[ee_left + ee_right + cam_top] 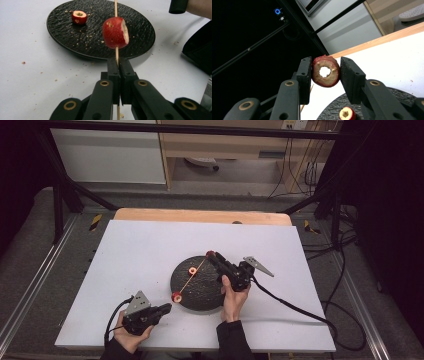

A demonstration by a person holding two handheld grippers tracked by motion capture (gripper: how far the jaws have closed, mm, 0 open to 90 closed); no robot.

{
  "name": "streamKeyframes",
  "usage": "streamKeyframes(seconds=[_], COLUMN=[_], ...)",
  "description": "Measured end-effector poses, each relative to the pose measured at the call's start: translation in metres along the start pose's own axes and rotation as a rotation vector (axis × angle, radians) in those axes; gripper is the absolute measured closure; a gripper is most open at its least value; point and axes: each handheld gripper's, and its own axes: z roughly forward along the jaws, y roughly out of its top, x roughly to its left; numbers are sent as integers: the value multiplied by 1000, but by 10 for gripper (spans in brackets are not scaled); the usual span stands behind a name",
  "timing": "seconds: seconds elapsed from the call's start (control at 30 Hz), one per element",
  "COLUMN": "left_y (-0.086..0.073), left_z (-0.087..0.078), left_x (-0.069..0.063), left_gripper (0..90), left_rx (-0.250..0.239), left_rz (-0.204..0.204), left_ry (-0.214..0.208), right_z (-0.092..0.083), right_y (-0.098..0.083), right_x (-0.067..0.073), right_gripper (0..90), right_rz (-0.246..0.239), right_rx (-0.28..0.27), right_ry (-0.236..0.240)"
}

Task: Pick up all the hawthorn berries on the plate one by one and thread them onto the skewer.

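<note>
On the white table (150, 250) lies a round black plate (200, 292) with a rough, crumb-strewn surface. The left gripper (166, 309) sits low at the near left of the plate, held in the person's left hand (131, 332), and its jaws are pressed together on the lower end of a thin wooden skewer (191, 276); in the left gripper view the skewer (116, 53) rises straight out from between the closed jaws. Just above those jaws a red cored fruit piece (115, 32) is threaded on the skewer, its cut face turned to the right, and in the high view the same piece (176, 296) hangs over the plate's near left edge. The skewer slants up and away across the plate toward the right gripper (210, 254), which the right hand (234, 297) holds over the plate's far right rim. The right gripper's jaws are clamped on a second red fruit ring (325, 71), seen end-on in the right gripper view with its pale flesh and the round hole through its middle, one jaw pressing on each side. A third fruit piece (192, 270) rests on the plate itself beside the skewer, loose and hollow side up; it shows in the left gripper view (79, 17) at the plate's far left and in the right gripper view (347, 113) below the held ring
</note>
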Motion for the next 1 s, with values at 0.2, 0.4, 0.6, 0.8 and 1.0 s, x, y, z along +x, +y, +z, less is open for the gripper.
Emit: streamKeyframes(seconds=[0.2,0.4,0.6,0.8,1.0], left_y=[0,1,1,2,4], left_z=[4,7,10,12,17], left_x=[-5,-8,-10,-13,-19], left_gripper=[882,882,882,882,882], left_rx=[3,-2,-8,-37,-63], left_rz=[-5,-12,-16,-33,-53], left_ry=[-3,-7,-1,6,23], right_z=[1,1,1,2,2], right_y=[-2,-3,-5,-7,-9], right_x=[-1,-1,0,-1,0], right_gripper=[629,629,629,630,630], right_rz=[10,18,31,44,62], right_rx=[-20,-28,-34,-41,-43], right_ry=[2,11,18,29,40])
